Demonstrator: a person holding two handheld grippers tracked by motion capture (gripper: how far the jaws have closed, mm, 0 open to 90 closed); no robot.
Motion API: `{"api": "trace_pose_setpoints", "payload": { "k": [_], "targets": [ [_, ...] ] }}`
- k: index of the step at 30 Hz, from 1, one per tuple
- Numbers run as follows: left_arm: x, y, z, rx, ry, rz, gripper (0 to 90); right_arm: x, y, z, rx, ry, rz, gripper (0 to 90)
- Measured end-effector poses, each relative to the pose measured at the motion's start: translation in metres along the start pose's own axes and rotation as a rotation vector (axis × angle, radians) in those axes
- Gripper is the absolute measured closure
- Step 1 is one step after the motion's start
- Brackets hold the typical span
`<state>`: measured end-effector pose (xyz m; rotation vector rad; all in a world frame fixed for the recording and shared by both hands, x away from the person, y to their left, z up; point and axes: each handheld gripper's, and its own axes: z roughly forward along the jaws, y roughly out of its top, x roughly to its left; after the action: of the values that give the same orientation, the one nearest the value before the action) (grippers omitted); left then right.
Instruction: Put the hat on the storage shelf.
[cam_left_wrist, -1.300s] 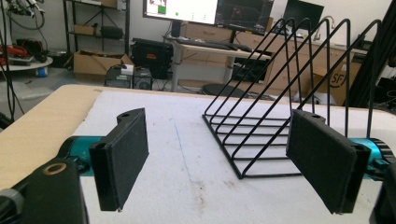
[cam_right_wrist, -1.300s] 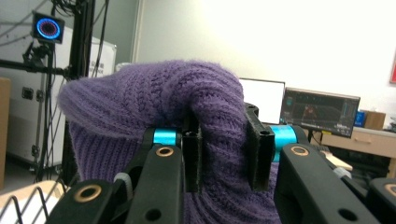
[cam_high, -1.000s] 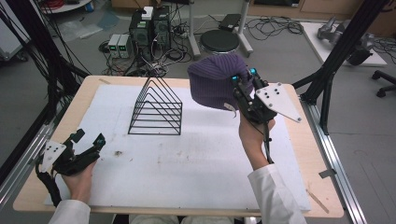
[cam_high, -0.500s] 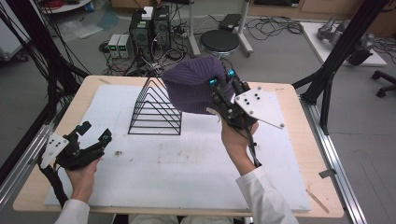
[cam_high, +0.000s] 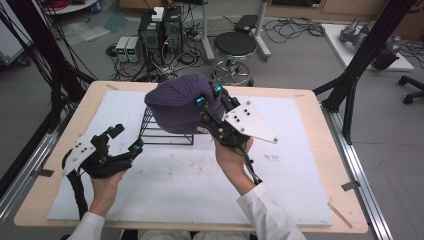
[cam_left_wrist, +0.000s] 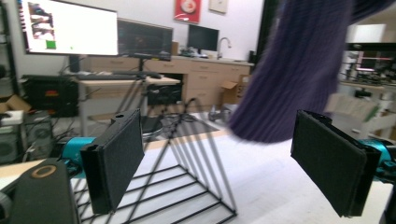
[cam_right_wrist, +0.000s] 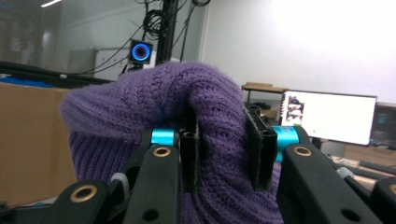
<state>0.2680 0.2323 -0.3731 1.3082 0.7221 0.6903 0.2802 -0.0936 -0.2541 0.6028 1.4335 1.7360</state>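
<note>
Holding purple hat (cam_high: 177, 102) tight in right tongs (cam_high: 209, 96), above wire rack (cam_high: 167, 131). Left tongs (cam_high: 125, 141) wide open, empty, near rack, hat ahead of them. Hat could snag on rack tip or slip if grip loosens.

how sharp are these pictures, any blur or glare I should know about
High view: evenly lit, slightly soft, purple knit hat readable. Left gripper view: hat motion-blurred, wire rack soft. Right gripper view: hat knit crisp, white glare behind.
</note>
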Motion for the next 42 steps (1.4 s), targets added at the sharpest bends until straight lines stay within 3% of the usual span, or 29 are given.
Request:
{"api": "trace_pose_setpoints", "payload": {
  "k": [3, 11, 14, 20, 25, 28, 29, 30, 35, 38, 42],
  "targets": [
    [-0.011, 0.002, 0.009, -0.005, -0.043, 0.014, 17.5, 0.004, -0.004, 0.001, 0.011, 0.014, 0.006, 71.0],
    [-0.018, -0.002, 0.024, 0.014, -0.087, 0.023, 17.4, 0.011, -0.008, 0.002, 0.030, 0.041, 0.006, 70.9],
    [-0.022, -0.003, 0.025, 0.035, -0.121, 0.039, 18.0, 0.017, -0.008, 0.000, 0.037, 0.072, 0.012, 70.5],
    [-0.023, -0.005, 0.025, 0.044, -0.127, 0.042, 18.3, 0.028, -0.014, -0.001, 0.061, 0.127, 0.026, 69.7],
    [-0.025, -0.008, 0.026, 0.045, -0.165, 0.076, 33.2, 0.037, -0.019, -0.001, 0.087, 0.171, 0.043, 69.6],
    [-0.027, -0.011, 0.027, 0.063, -0.203, 0.113, 54.9, 0.041, -0.022, -0.003, 0.096, 0.188, 0.055, 69.6],
    [-0.026, -0.011, 0.028, 0.075, -0.229, 0.130, 68.4, 0.042, -0.023, -0.003, 0.099, 0.190, 0.060, 69.6],
    [-0.026, -0.011, 0.028, 0.075, -0.229, 0.130, 77.3, 0.042, -0.023, -0.004, 0.103, 0.192, 0.060, 69.6],
    [-0.020, -0.007, 0.033, 0.142, -0.291, 0.150, 82.0, 0.039, -0.023, -0.005, 0.110, 0.168, 0.049, 69.6],
    [-0.013, 0.003, 0.043, 0.190, -0.327, 0.159, 82.4, 0.028, -0.022, -0.004, 0.110, 0.115, 0.051, 69.6],
    [-0.003, 0.014, 0.055, 0.183, -0.341, 0.165, 82.3, 0.018, -0.023, -0.001, 0.091, 0.065, 0.054, 69.7]
  ]
}}
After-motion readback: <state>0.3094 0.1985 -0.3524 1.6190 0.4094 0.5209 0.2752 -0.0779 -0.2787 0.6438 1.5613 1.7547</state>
